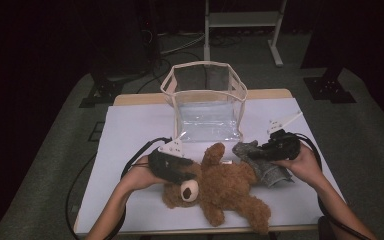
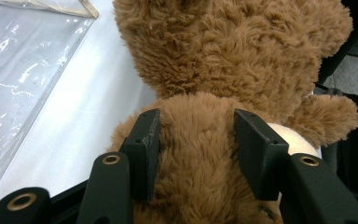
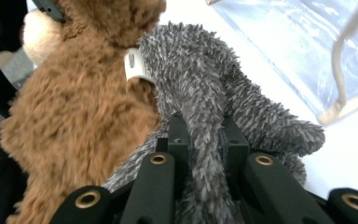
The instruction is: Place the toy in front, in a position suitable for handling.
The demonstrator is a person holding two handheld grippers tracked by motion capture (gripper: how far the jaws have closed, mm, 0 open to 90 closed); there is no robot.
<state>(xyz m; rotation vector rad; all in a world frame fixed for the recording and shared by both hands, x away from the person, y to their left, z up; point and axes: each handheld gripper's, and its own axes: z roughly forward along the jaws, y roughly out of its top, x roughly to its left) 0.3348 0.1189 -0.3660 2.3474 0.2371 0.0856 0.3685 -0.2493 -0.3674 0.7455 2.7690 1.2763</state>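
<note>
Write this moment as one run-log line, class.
left gripper: shut on brown teddy bear head | right gripper: shut on grey plush toy | clear bag: upright behind

No legible text, number or brand appears in any view. A small white tag [image 3: 135, 65] lies between the brown teddy bear [image 3: 74, 116] and the grey plush toy [image 3: 205, 93], its print too blurred to read.

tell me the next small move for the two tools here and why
Probably lift the right tool first, carrying the grey plush toy toward the clear bag. Its jaws are already pinched on a fold of grey fur, and the bag stands open just behind. The left tool straddles the brown teddy bear, which lies against the grey toy, so steady the bear while they separate.
</note>
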